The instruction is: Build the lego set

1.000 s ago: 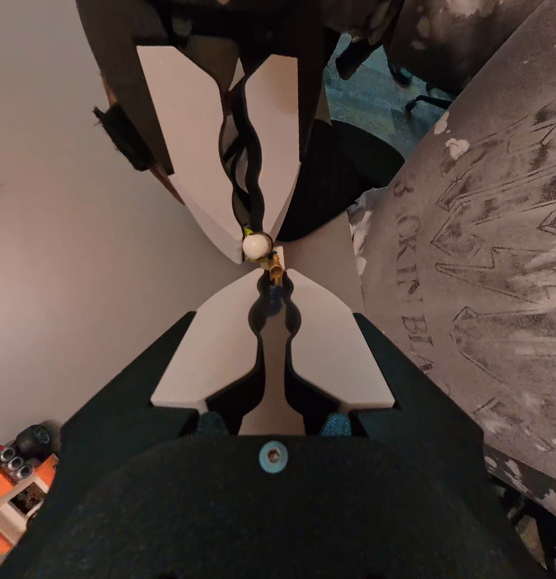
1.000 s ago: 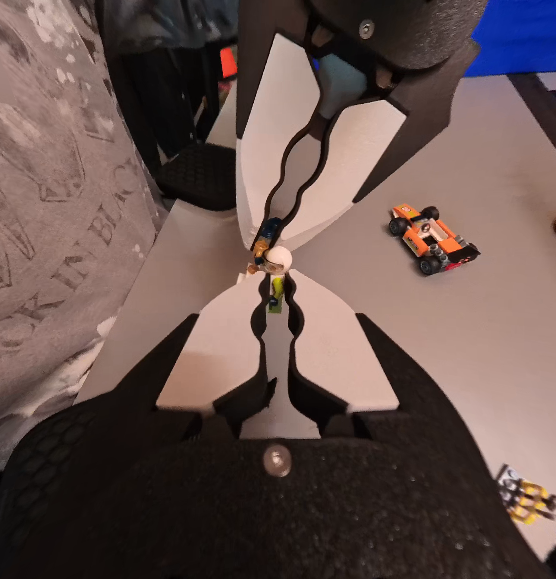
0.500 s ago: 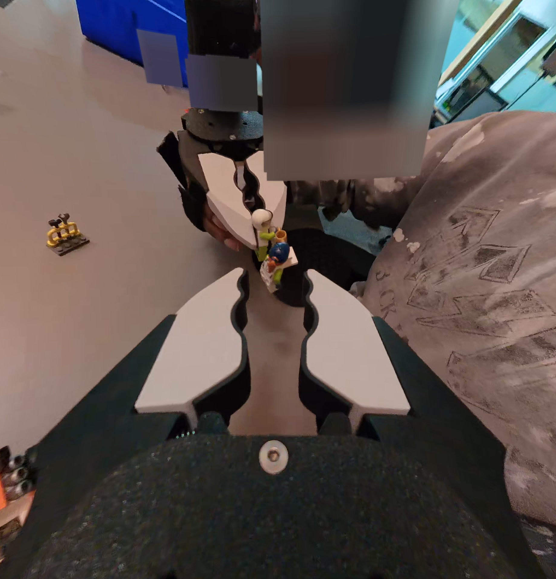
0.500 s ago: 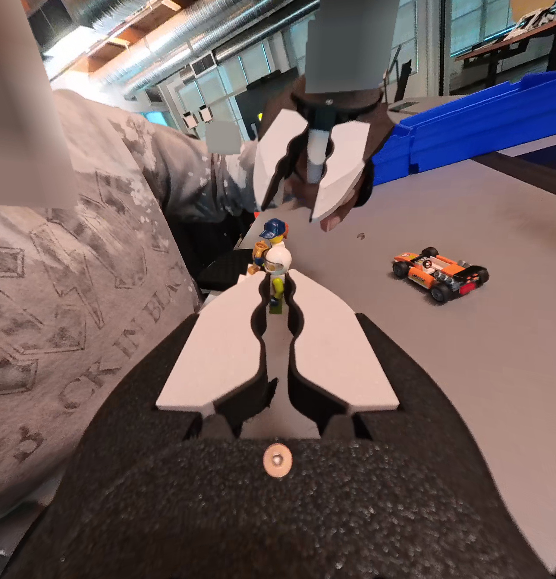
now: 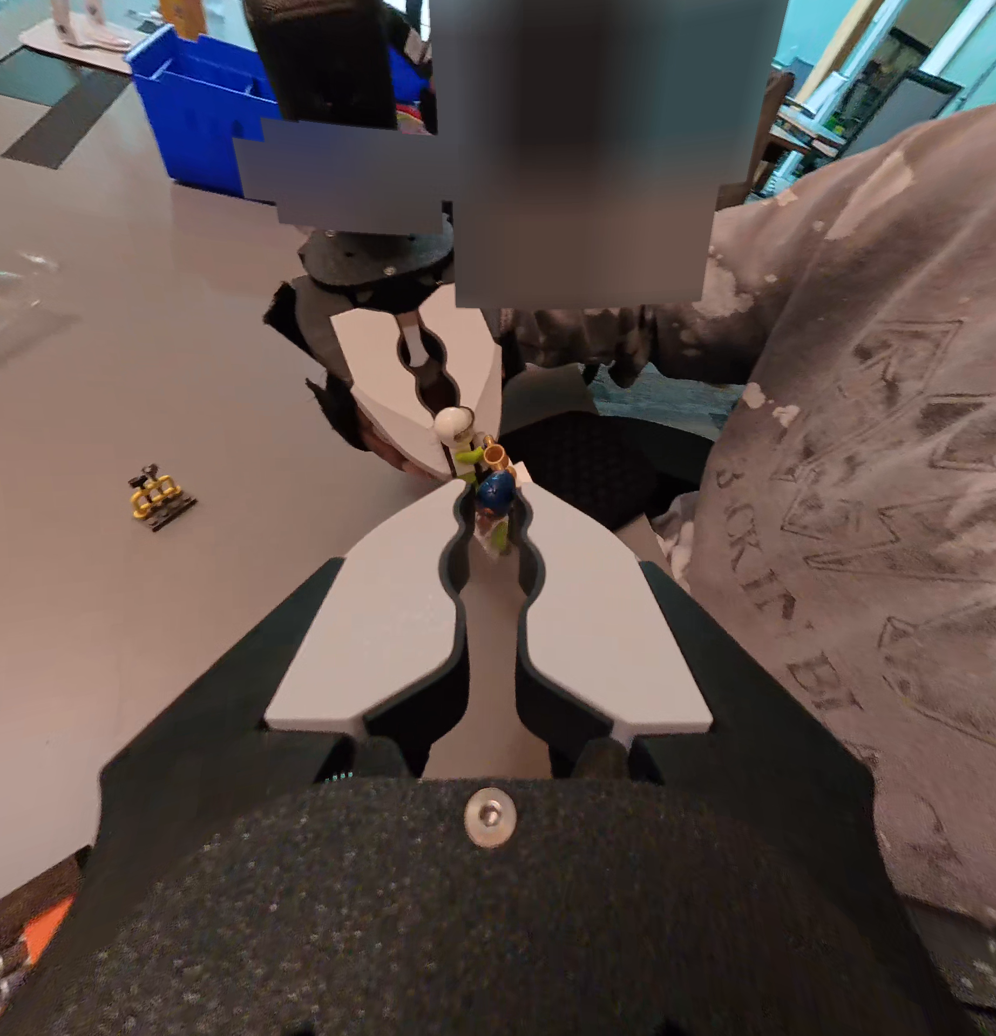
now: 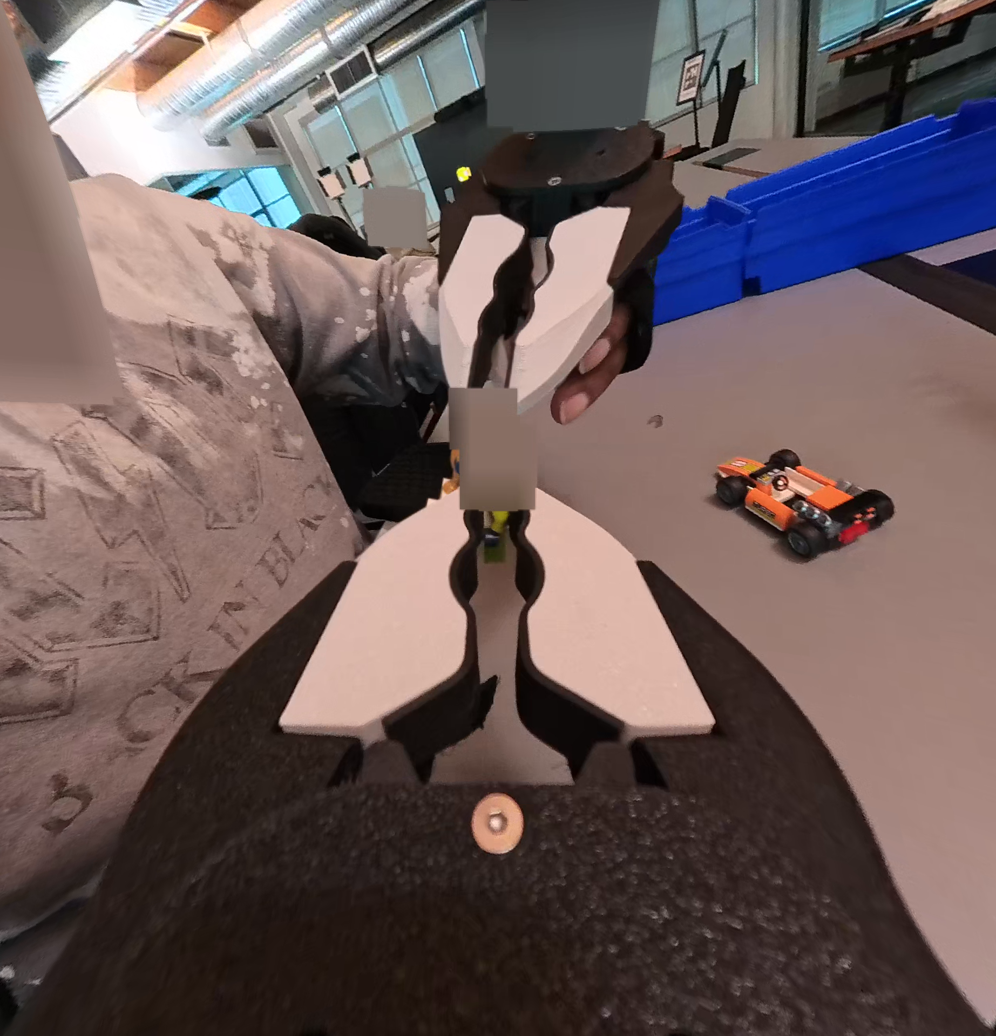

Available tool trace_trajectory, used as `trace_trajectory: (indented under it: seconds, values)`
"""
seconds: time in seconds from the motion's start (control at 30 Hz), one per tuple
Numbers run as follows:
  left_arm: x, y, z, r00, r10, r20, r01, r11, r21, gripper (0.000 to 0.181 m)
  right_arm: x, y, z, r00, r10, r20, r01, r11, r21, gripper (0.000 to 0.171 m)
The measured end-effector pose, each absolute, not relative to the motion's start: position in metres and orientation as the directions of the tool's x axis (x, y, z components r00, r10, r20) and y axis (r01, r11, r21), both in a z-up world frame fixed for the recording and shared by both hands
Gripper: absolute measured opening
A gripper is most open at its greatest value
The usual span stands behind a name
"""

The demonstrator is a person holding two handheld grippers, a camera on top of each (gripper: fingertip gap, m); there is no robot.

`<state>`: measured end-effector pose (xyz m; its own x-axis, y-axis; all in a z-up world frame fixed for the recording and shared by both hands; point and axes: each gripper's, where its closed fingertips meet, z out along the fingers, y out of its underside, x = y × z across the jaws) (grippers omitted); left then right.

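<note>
Pinching a small blue-capped plastic minifigure (image 5: 495, 502) at the tips of the left gripper (image 5: 491, 496), with the white fingers (image 5: 394, 622) clenched on it just below the cap. Meeting, tip to tip, the right gripper (image 6: 495, 521), likewise clenched and grasping a white-helmeted minifigure with lime-green arms and legs (image 5: 455, 434) low on its body. Holding both figures up in the air over the near edge of the grey counter (image 5: 119, 392), close side by side; touching or only just apart, cannot tell which. Showing a small shiny gold cup (image 5: 495, 457) between the two figures, just beside the lime-green arm of the helmeted one. In the right wrist view, hiding the upper parts of both figures behind a blurred patch, with only the lime-green legs plain between the near fingers.

Resting on the counter to the left in the left wrist view: a small yellow-and-black brick assembly (image 5: 159, 499), well apart from both grippers. Standing on its black wheels to the right in the right wrist view: an orange, white and black brick racing car (image 6: 804, 499), also well apart. Lining the far side of the counter: blue plastic bins (image 6: 821, 224). Filling the side nearest the grippers: a person's grey patterned shirt (image 5: 877, 448). Curling under the body of the left gripper: a hand (image 6: 588, 381).
</note>
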<state>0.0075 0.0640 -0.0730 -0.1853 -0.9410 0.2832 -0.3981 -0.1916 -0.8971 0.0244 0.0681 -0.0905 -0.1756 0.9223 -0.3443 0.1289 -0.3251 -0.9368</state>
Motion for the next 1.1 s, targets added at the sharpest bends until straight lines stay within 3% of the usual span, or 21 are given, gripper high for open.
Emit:
trace_trajectory:
  seconds: [0.33, 0.5, 0.63, 1.1]
  values:
    - [0.002, 0.045, -0.061, -0.347, -0.907, 0.239, -0.367, -0.103, -0.924, 0.011, 0.021, 0.053, -0.08, -0.307, 0.874, -0.377, 0.127, -0.354, -0.926, 0.008]
    - [0.003, 0.042, -0.064, -0.354, -0.909, 0.22, -0.372, -0.079, -0.925, 0.023, 0.021, 0.051, -0.081, -0.329, 0.861, -0.388, 0.123, -0.369, -0.921, 0.008]
    - [0.005, 0.035, -0.066, -0.388, -0.899, 0.204, -0.369, -0.051, -0.928, 0.013, 0.02, 0.048, -0.08, -0.36, 0.846, -0.393, 0.122, -0.375, -0.919, 0.008]
    - [-0.003, 0.003, -0.056, -0.624, -0.758, 0.191, -0.29, -0.003, -0.957, 0.013, 0.013, 0.021, -0.069, -0.53, 0.753, -0.391, 0.147, -0.373, -0.916, 0.008]
